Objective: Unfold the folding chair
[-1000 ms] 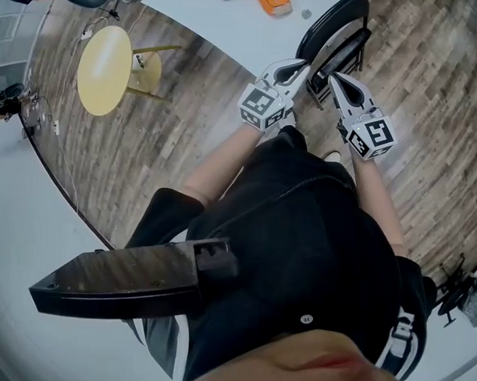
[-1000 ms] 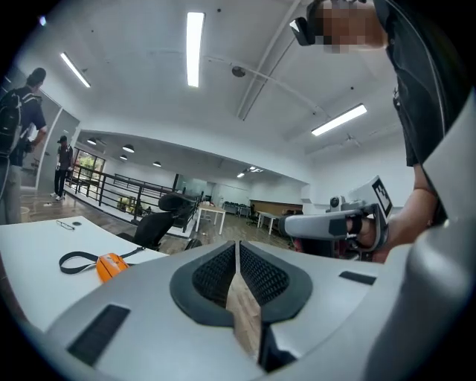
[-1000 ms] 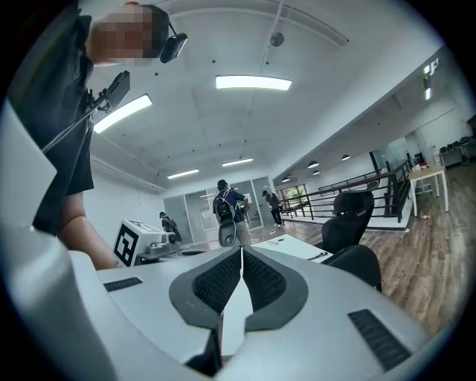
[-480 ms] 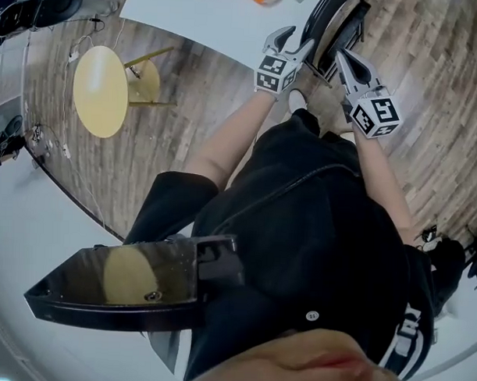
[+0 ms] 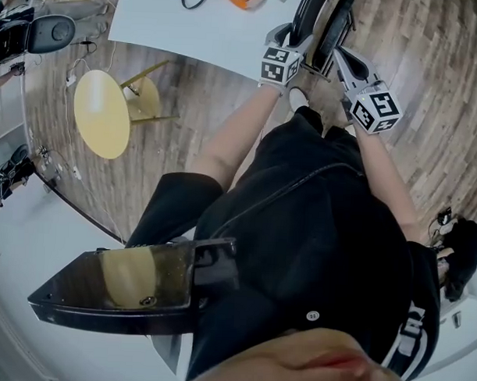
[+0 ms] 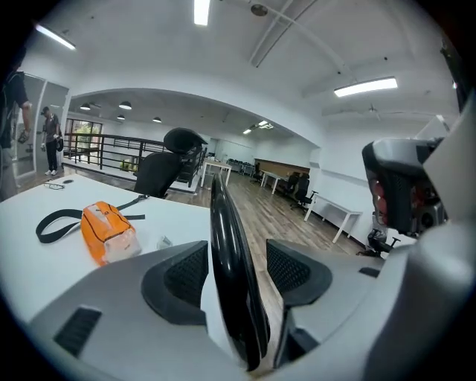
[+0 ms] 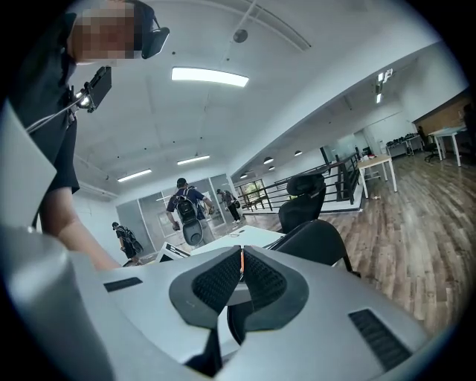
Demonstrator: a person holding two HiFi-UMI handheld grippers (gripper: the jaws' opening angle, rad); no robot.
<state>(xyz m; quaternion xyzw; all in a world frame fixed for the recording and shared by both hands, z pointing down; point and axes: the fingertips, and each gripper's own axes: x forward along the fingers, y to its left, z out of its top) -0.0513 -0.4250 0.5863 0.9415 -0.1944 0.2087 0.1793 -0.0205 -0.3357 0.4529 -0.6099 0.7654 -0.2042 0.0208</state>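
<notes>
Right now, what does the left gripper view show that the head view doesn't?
Only the left gripper view: the jaws of the left gripper, which have just been opening, apart around the black edge of the chair, and an office chair behind. Only the head view: the yellow stool, the right gripper, the person's black shirt. Both: the chair, the white table, the orange pouch.

Right gripper (image 7: pixel 240 257): grey, jaws pressed together, nothing between ribbed pads (image 7: pixel 218 283).
Folding chair (image 7: pixel 318 242): black curved back, just behind jaws, toward right.
Office chair (image 7: pixel 305 195): black, farther off, near railing (image 7: pixel 349 175).
White table (image 7: pixel 249 238): behind jaw tips.
Person with backpack (image 7: pixel 186 208): background.
Wood floor (image 7: pixel 424 223): right side.
Bare forearm (image 7: pixel 63 219): left edge.
</notes>
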